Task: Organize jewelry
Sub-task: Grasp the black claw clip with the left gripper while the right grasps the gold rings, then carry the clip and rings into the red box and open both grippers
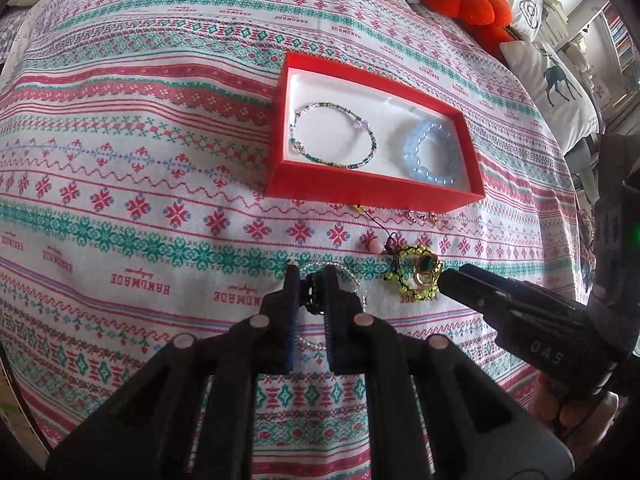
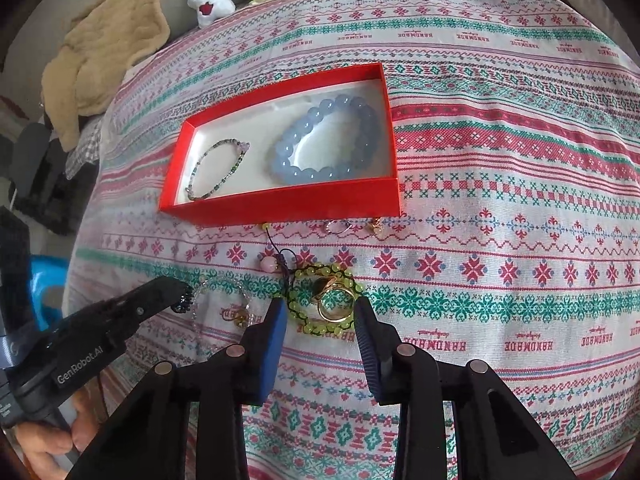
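My grippers are matte black plastic. The right gripper [image 2: 320,312] has blue ribbed pads and round silver pins on its linkage arms. The left gripper [image 2: 182,294] body carries white "GenRobot.AI" lettering.

Left gripper [image 1: 311,280] points down at bed with red-green patterned woven bedspread [image 1: 140,160]; jaws nearly closed, pinching small black beaded piece [image 1: 313,294]. Clear glass-bead strand [image 1: 344,272] loops around the fingertips on the cloth. Right gripper [image 1: 450,280] comes in from right edge, tip just beside yellow-green beaded bracelet on black cord [image 1: 416,276] with gold ring with dark stone [image 1: 426,270] lying on it; jaw gap not readable. Two pink round beads [image 1: 370,242] near the cord. Red rectangular cardboard box with white lining [image 1: 360,192] farther back, holding thin multicolour seed-bead bracelet [image 1: 334,136] at left and pale blue round-bead bracelet [image 1: 430,152] at right, apart. Small gold-pink pieces [image 1: 422,218] just beside box's near wall. Orange plush [image 1: 468,4] and deer-print white pillow [image 1: 556,84] at top right.
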The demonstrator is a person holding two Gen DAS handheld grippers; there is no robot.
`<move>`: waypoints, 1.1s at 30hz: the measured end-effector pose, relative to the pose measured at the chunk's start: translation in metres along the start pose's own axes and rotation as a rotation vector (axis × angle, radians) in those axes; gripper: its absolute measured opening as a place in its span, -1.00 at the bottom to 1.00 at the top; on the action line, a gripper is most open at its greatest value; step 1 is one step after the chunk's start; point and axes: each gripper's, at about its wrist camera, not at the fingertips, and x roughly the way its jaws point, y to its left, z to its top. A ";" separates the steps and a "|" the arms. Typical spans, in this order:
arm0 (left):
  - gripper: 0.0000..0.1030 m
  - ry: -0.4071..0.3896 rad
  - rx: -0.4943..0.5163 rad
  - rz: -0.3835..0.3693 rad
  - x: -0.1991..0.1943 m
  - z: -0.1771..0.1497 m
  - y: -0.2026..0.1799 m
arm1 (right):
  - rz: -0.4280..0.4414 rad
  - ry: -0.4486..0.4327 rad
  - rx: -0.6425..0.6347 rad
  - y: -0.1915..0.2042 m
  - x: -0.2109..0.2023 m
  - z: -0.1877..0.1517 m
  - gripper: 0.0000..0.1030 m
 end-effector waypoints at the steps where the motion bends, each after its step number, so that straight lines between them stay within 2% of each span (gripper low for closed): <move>1: -0.76 0.001 0.000 0.002 0.000 0.000 0.002 | -0.008 0.004 -0.003 0.001 0.003 0.001 -0.35; 11: -0.76 0.013 0.001 0.009 0.001 -0.001 0.009 | -0.073 0.035 -0.018 0.010 0.029 0.010 -0.45; 20: -0.76 0.012 0.007 0.013 0.003 -0.001 0.008 | -0.082 0.019 -0.033 0.015 0.032 0.011 -0.47; 21: -0.76 0.010 0.008 0.013 0.002 -0.001 0.007 | -0.078 0.016 -0.034 0.017 0.031 0.009 -0.71; 22: -0.76 0.007 0.009 0.012 0.001 -0.001 0.007 | -0.069 0.014 -0.038 0.019 0.028 0.008 -0.86; 28: -0.76 -0.006 0.008 0.008 -0.004 0.001 0.009 | -0.050 0.008 -0.042 0.017 0.011 0.001 -0.85; 33: -0.76 -0.007 0.014 0.012 -0.004 0.001 0.009 | -0.036 0.011 -0.018 0.009 0.006 0.003 -0.68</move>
